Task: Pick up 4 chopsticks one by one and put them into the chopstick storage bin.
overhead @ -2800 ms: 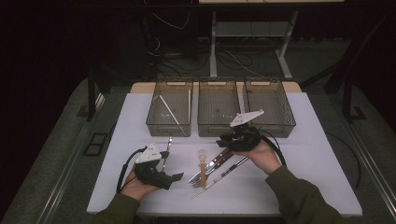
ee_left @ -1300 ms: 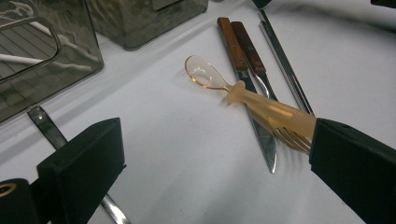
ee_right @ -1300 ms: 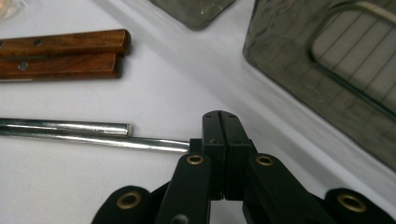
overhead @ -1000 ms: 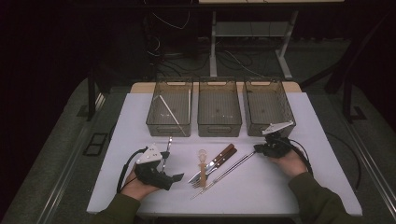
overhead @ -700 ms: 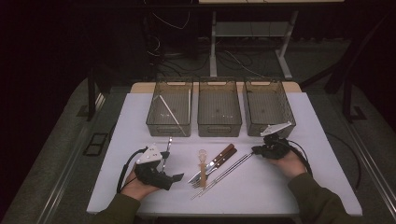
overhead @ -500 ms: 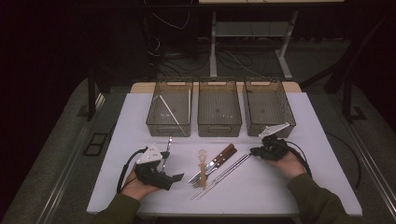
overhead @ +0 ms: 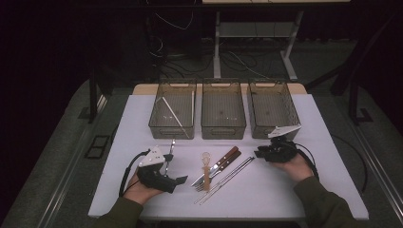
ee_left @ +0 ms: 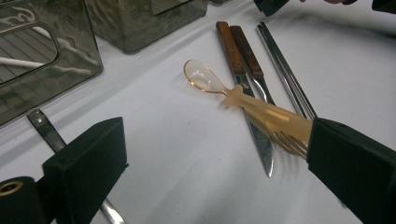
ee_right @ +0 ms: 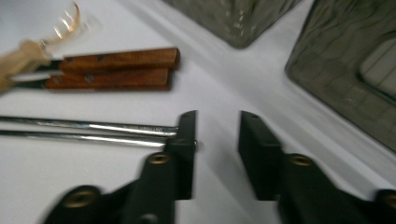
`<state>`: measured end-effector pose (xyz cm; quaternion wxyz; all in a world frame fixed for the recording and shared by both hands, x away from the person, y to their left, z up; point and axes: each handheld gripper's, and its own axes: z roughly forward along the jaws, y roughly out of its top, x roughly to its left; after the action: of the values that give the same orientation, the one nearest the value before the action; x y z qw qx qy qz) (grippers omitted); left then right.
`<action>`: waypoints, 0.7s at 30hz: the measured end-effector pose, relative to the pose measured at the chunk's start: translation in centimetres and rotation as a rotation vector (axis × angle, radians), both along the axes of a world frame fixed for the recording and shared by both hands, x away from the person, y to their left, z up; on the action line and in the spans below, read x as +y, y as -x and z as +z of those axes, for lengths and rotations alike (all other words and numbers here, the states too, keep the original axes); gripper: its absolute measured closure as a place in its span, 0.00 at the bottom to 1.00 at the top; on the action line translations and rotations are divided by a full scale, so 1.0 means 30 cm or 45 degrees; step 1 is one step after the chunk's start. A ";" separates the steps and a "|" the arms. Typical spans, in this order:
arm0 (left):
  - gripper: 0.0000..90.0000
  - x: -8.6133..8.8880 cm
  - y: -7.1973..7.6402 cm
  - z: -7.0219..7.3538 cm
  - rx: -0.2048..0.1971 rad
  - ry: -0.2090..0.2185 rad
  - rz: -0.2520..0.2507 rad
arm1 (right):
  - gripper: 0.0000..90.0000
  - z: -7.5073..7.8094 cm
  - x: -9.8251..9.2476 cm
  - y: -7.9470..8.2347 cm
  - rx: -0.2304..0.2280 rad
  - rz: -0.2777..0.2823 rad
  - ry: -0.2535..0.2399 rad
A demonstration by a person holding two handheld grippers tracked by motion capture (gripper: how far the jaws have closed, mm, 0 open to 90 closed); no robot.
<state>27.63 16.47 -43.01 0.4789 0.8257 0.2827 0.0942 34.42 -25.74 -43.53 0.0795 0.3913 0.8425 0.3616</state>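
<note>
The right claw (overhead: 259,153) lies low on the white table (overhead: 309,190), jaws just opened to a narrow gap with nothing between them — its tips sit right at the near ends of the two thin steel chopsticks (ee_right: 88,130). Beside those lie two wooden-handled pieces of cutlery (ee_right: 114,68) and a translucent amber plastic spoon (ee_left: 205,79), all in front of three smoky clear plastic bins (overhead: 223,110). The left claw (overhead: 177,179) rests wide open — empty — just left of the spoon.
</note>
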 end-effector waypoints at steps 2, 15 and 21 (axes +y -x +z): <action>0.07 -0.008 0.003 0.006 0.005 0.009 -0.008 | 0.58 0.008 -0.016 0.012 -0.027 -0.009 -0.033; 0.31 -0.145 0.019 0.048 0.027 0.004 -0.092 | 0.21 -0.015 -0.067 0.161 -0.133 -0.035 -0.168; 0.45 -0.216 0.016 0.060 0.053 0.009 -0.106 | 0.19 -0.019 -0.072 0.224 -0.201 0.000 -0.155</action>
<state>27.15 10.01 -41.21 0.4792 0.8369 0.2583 0.0561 27.70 -27.90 -44.11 0.1219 0.3655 0.8101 0.4418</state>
